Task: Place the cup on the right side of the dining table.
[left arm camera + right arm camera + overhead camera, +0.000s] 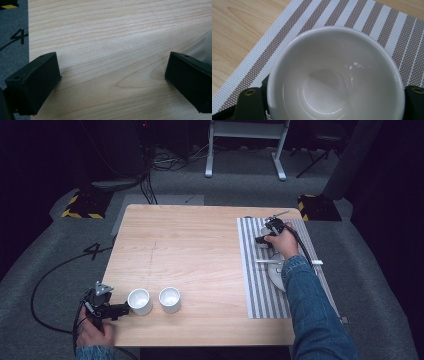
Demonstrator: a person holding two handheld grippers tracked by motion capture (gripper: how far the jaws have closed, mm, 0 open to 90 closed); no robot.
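My right gripper (265,236) is at the far end of the striped placemat (260,290), shut on a white cup (263,231). In the right gripper view this empty cup (334,75) sits between the two black jaws of my right gripper (332,95), above the placemat (317,17). I cannot tell whether it rests on the mat. My left gripper (124,309) lies at the table's near left corner, open, its jaws pointing at a second white cup (139,301). A third white cup (170,299) stands just right of it. In the left gripper view, bare wood lies between the wide-apart jaws of my left gripper (112,72).
A white plate (276,274) lies on the placemat, partly under the denim sleeve (310,310), with a white utensil (267,261) across it. The wooden table (190,250) is bare in its middle and far left. A cable (45,280) trails on the floor at the left.
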